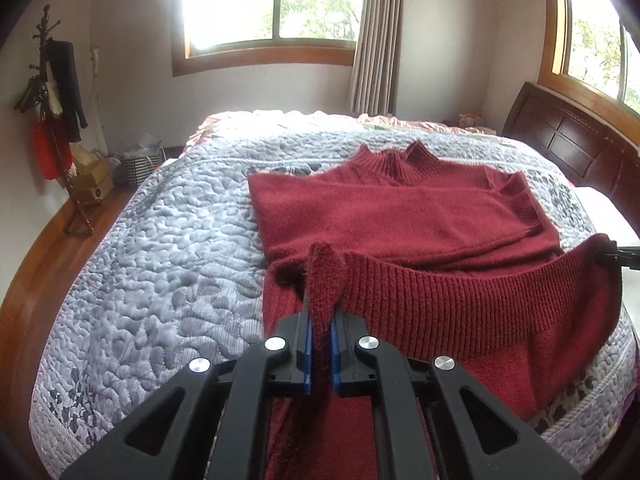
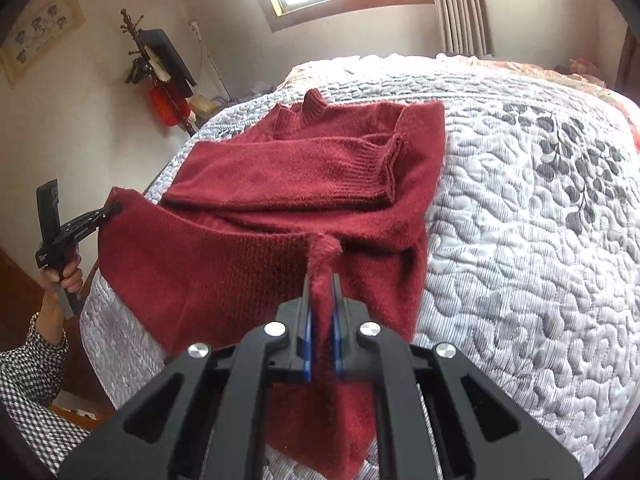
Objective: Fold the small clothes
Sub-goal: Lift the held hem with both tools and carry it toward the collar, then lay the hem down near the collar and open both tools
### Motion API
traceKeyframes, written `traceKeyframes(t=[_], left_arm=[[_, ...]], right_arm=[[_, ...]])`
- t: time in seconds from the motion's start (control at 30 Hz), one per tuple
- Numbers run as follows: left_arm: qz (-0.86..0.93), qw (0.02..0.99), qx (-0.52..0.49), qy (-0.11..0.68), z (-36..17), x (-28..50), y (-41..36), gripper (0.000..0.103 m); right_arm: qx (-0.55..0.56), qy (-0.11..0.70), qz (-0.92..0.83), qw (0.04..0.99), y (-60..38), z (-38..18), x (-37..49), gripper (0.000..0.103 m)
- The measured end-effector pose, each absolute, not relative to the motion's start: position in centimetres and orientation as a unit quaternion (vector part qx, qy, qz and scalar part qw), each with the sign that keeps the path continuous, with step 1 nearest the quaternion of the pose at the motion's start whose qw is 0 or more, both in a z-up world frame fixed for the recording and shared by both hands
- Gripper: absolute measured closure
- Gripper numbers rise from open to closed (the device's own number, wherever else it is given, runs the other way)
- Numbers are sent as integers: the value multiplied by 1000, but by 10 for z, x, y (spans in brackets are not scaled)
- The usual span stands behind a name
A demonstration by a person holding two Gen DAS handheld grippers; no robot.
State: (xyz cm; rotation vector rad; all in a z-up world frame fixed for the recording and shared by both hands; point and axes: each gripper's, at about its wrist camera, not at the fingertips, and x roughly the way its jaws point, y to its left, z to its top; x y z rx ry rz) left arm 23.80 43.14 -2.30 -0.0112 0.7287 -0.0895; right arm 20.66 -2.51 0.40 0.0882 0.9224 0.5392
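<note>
A dark red knitted sweater [image 1: 400, 216] lies on the quilted bed, collar at the far end and both sleeves folded across its chest. My left gripper [image 1: 320, 304] is shut on the left corner of the ribbed hem and holds it up off the bed. My right gripper [image 2: 322, 292] is shut on the other hem corner, and the hem hangs stretched between the two. The right gripper [image 1: 612, 254] also shows at the right edge of the left wrist view. In the right wrist view, the sweater [image 2: 312, 168] fills the middle and the left gripper [image 2: 114, 211] pinches the hem at far left.
The grey-white quilt [image 1: 160, 240] covers the whole bed, with a dark wooden headboard [image 1: 568, 140] at the right. A coat rack [image 1: 52, 120] and boxes stand by the left wall. A hand [image 2: 66, 276] and checked sleeve [image 2: 28, 368] hold the left gripper.
</note>
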Motion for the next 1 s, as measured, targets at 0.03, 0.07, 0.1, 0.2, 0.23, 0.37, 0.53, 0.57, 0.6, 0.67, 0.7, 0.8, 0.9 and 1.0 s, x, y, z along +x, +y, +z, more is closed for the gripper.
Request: traceKeyframes(t=[0.03, 0.07, 0.1, 0.2, 0.23, 0.37, 0.53, 0.57, 0.6, 0.67, 0.7, 0.8, 0.9, 1.0], left_arm=[[-41, 936, -7, 350, -18, 242, 432, 97], [-40, 938, -10, 345, -12, 247, 433, 97], [-36, 939, -11, 341, -8, 254, 433, 97], [-26, 941, -18, 337, 5, 279, 439, 96], [-20, 942, -21, 335, 8, 289, 441, 97], [0, 941, -32, 337, 16, 340, 449, 96], [25, 934, -33, 355, 7, 408, 450, 96], [28, 934, -27, 356, 4, 419, 447, 96], [36, 933, -20, 357, 1, 431, 445, 96], [43, 930, -13, 365, -9, 451, 440, 96], [47, 926, -11, 374, -16, 461, 439, 96], [58, 907, -4, 417, -49, 487, 436, 95], [69, 891, 20, 449, -82, 498, 434, 93], [76, 883, 19, 462, -105, 500, 440, 86]], right_arm=[[44, 434, 257, 862, -25, 10, 211, 97], [47, 429, 256, 865, -24, 16, 216, 97], [48, 425, 255, 867, -25, 21, 222, 97], [54, 420, 247, 871, -23, 37, 250, 97], [59, 420, 245, 872, -23, 42, 261, 97], [69, 420, 232, 875, -17, 56, 308, 97], [80, 434, 207, 873, -10, 56, 376, 97], [80, 438, 199, 873, -9, 54, 389, 97], [81, 442, 193, 872, -8, 50, 402, 97], [91, 449, 179, 870, -9, 42, 426, 97], [98, 457, 175, 867, -8, 35, 438, 97], [99, 483, 152, 856, -5, 6, 464, 97], [100, 508, 125, 846, -4, -29, 479, 97], [115, 516, 122, 840, -7, -55, 483, 96]])
